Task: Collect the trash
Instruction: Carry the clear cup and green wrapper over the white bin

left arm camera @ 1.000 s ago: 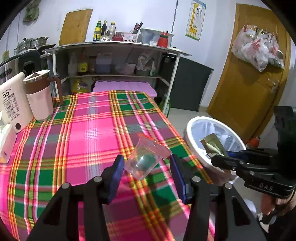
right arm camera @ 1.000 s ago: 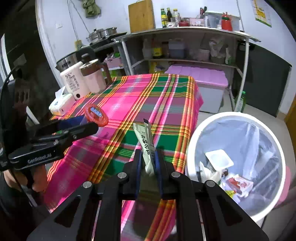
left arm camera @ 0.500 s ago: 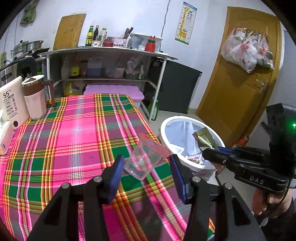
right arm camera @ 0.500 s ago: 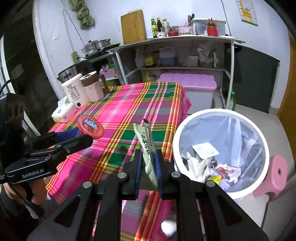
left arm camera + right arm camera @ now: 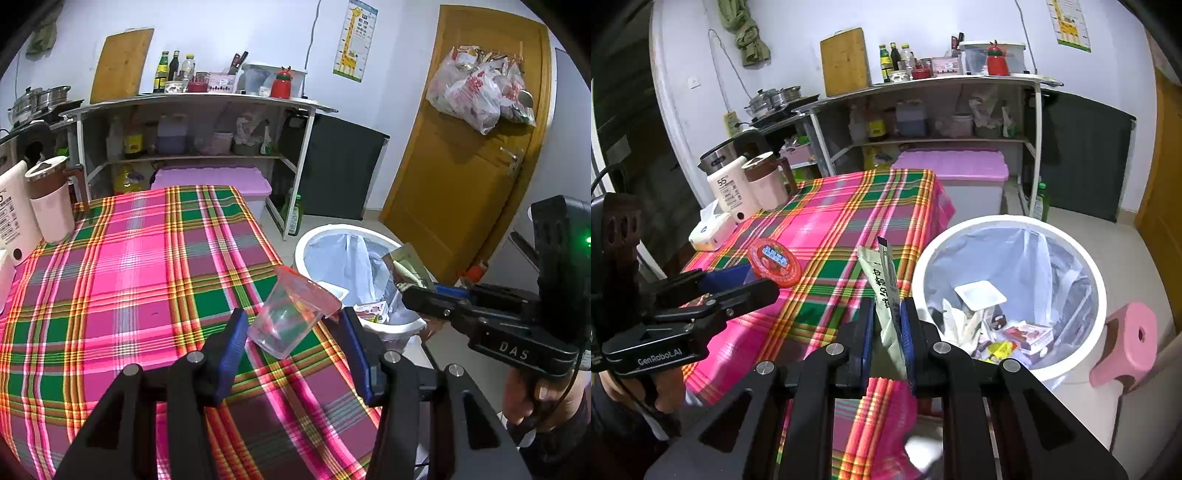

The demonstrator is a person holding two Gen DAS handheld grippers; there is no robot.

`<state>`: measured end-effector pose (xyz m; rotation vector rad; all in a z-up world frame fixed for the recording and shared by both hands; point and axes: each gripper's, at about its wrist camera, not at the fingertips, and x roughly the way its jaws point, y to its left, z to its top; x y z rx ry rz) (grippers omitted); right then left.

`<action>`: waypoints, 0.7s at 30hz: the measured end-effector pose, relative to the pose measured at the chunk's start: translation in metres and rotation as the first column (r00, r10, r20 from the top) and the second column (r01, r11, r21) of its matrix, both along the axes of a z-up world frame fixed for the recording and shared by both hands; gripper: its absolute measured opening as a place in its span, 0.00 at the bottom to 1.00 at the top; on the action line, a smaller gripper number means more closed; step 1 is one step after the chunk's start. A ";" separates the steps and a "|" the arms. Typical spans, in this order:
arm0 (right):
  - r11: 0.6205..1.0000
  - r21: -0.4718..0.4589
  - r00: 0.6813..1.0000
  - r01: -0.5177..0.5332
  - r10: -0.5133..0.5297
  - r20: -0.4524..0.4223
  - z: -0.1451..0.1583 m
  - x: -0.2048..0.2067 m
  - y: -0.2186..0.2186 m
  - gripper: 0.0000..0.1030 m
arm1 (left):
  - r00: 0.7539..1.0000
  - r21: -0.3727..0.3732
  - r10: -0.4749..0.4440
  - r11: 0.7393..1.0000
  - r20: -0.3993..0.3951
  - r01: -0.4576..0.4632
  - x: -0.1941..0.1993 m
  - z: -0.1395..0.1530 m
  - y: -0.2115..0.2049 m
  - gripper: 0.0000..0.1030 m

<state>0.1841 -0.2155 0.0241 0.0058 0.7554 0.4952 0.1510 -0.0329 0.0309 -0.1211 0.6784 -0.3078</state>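
1. Step in hand, by my reading: carrying two pieces of trash from the table to the bin. Both grippers are loaded; nothing let go yet.
2. Left gripper (image 5: 291, 334): jaws wide, a clear plastic cup (image 5: 293, 317) with a red lid between them. The cup lies tilted, lid end away from the camera. The pads look pressed to its sides, so I take it as held.
3. Right gripper (image 5: 886, 328): jaws clamped tight on a pale snack wrapper (image 5: 882, 288), which stands up between the pads, printed side showing.
4. Bin (image 5: 1100, 295): white, lined with a thin plastic bag, on the floor just beside the table's edge. Already holds a white tray, wrappers and a small box.
5. Position: in the right wrist view the wrapper sits just left of the bin's rim, over the checked tablecloth (image 5: 827, 236). In the left wrist view the cup appears near the table corner, with the bin beyond it.
6. Next move calls for: bringing each gripper over the bin's mouth, then opening the jaws. The wrapper is light and may cling to a pad. The cup is bulkier, so it wants a drop near the bin's middle.
7. Risk: releasing early drops the trash on the floor or table edge.
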 end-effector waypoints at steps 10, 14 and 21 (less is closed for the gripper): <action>0.998 0.000 0.998 0.064 -0.064 -0.013 -0.008 0.010 -0.030 0.15 | 0.998 0.011 -0.057 0.998 -0.014 0.057 0.023 -0.005 -0.028 0.51; 0.995 0.001 0.995 0.099 -0.099 -0.025 -0.012 0.018 -0.045 0.15 | 0.996 0.016 -0.083 0.996 -0.018 0.083 0.032 -0.008 -0.040 0.51; 0.990 0.001 0.988 0.144 -0.144 -0.054 -0.022 0.031 -0.064 0.15 | 0.992 0.021 -0.120 0.992 -0.033 0.121 0.050 -0.014 -0.059 0.51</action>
